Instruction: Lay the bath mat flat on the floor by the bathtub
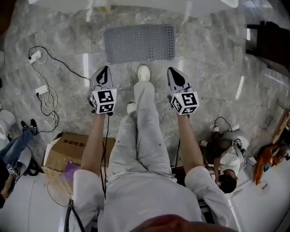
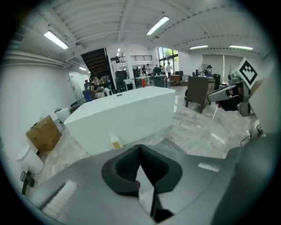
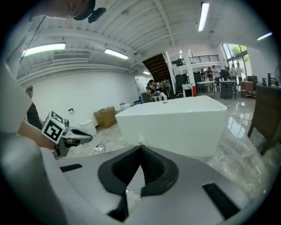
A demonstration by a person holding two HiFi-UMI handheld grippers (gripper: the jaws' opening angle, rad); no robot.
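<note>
— Grippers?
— Left gripper (image 1: 105, 69) and right gripper (image 1: 171, 70): jaws pinched together, holding nothing.
— And the bath mat (image 1: 139, 43)?
— Beyond them, flat on the floor (image 1: 217, 54), just beside the bathtub (image 1: 149, 4). I'd only check its corners.

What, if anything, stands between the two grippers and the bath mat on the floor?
Nothing visible does. The bath mat lies flat beside the bathtub, ahead of the left gripper and right gripper, both shut and empty. The person's white shoe stands by its near edge, between the two.
</note>
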